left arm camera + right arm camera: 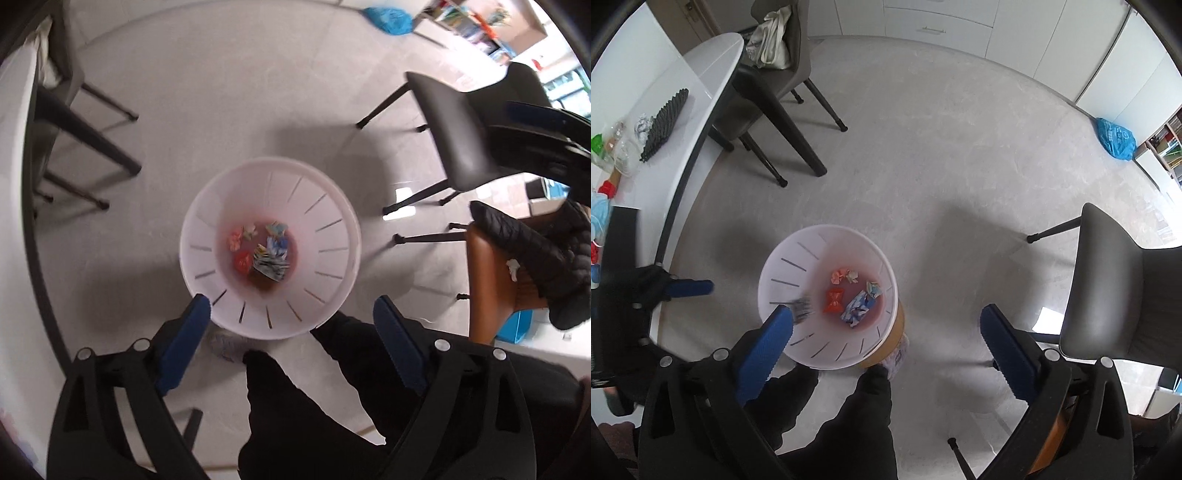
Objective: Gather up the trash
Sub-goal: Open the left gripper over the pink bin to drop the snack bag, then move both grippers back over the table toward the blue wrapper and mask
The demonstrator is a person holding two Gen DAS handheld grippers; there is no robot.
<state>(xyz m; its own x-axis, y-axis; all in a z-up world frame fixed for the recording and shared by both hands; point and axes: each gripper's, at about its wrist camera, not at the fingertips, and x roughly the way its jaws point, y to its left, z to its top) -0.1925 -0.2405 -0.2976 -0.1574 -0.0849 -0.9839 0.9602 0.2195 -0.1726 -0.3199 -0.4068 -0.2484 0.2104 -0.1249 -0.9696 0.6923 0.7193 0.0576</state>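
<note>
Both grippers hang over the white bin [334,225] on the pale floor [923,147], pointing almost straight down into it. The left gripper [291,325] has its blue pads spread wide, nothing between them; its near pad sits over the bin's near rim. The right gripper [886,325] is spread wide too, and empty. Just off its left pad, a small grey crumpled scrap [801,311] shows blurred against the bin's inner wall; whether it touches the wall, I cannot tell.

Down on the bin's bottom lies the trash: a red wrapper [834,300], a blue-and-white printed wrapper [857,308], and pale pink and light-coloured crumpled bits [845,276] toward the far side. Print on the wrappers is too blurred to read.

The person's dark trouser legs [857,417] stand at the bin's near side. On the white table [701,74], near its edge, lie more crumpled pieces [613,147] beside a black ribbed mat [665,123]. A blue plastic bag [1115,138] rests by the far cabinets; its lettering is unreadable.
</note>
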